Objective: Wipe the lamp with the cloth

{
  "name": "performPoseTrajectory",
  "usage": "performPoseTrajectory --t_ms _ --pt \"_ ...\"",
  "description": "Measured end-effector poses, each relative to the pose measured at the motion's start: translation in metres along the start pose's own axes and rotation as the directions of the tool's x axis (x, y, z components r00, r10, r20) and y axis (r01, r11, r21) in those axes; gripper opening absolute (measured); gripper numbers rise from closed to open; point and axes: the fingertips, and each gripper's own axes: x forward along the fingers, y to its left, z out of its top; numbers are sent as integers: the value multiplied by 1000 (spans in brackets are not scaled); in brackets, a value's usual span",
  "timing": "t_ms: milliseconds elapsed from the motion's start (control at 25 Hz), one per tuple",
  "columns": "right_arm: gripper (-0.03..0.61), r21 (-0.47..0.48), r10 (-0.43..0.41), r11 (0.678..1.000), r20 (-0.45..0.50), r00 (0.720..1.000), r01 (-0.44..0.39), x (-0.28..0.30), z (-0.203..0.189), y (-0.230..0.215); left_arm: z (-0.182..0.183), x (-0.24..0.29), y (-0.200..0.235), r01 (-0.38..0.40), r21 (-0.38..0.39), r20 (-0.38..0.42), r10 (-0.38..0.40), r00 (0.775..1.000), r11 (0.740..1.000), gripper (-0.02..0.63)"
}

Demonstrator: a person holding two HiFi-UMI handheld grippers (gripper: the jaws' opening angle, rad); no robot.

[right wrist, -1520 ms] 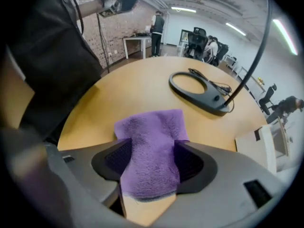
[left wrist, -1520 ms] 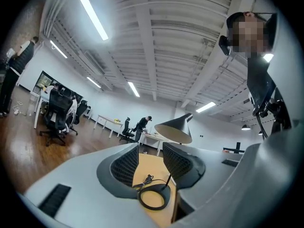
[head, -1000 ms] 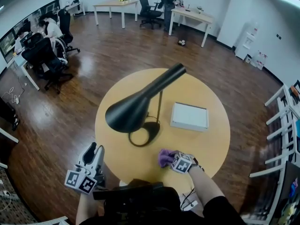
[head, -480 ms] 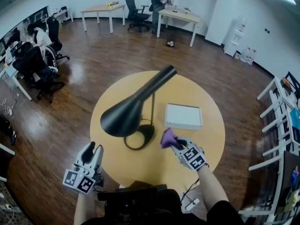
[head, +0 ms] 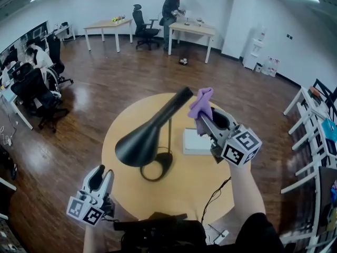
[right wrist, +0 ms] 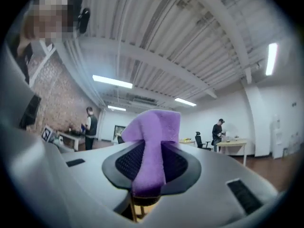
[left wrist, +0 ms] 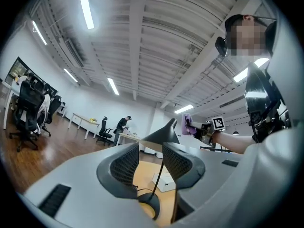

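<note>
**Aloft, the purple cloth sits clamped beside the lamp's narrow top**

Nearest, at the low left of the head view, the left claw (head: 100, 176) hangs off the near-left edge of the round desk (head: 181, 196). It is released: its jaws stand apart with nothing between them, and its own view looks through the gap at the lamp's stem.

On the desk, the black lamp (head: 145, 138) stands on its ring base, its wide shade leaning near and left and its slim upper end reaching far and right. A black cable (head: 215, 196) trails over the desk's near edge. Right of the lamp's stem lies a flat white box (head: 194, 142), lid shut, so its inside cannot be seen; the right claw hides part of it.

Above the box, the right claw (head: 203, 119) is raised and clenched on the cloth (head: 201, 101). Its jaws have just been closing, and the cloth stands pinched between the pads, bunching above them. The cloth is just right of the lamp's upper end; the left gripper view shows a narrow gap between them.

Farther off, across the wood floor, a person (head: 172, 8) stands at a far desk, an office chair (head: 142, 22) beside.
</note>
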Motion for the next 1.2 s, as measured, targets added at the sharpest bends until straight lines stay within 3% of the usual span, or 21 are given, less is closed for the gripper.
performPoseTrajectory --t_ms 80,280,440,520,640,760,1040,1200 --pt "98 61 15 998 51 999 -18 10 13 -2 -5 -5 -1 15 -20 -9 -15 1000 1000 155" --pt "98 -37 -31 999 44 999 32 38 30 -19 -8 -16 11 24 -36 -13 -24 1000 999 155" --pt "98 8 -24 1000 57 998 24 59 49 -41 -1 -18 23 28 -8 -13 -28 1000 1000 155" --pt "98 72 17 997 37 999 -20 73 46 -51 3 -13 25 33 8 -4 -33 999 999 155" --pt "100 162 146 977 -19 989 -141 92 30 -52 6 -3 21 29 21 16 -30 999 999 155" --pt "98 221 277 939 -39 960 -262 99 14 -44 1 -1 12 22 16 25 -23 999 1000 155" --pt "98 429 394 818 69 917 -384 83 12 -64 -6 19 -19 30 24 22 -30 999 999 155" --pt "100 566 387 706 195 901 -426 63 21 -87 3 43 -51 28 47 15 -29 999 999 155"
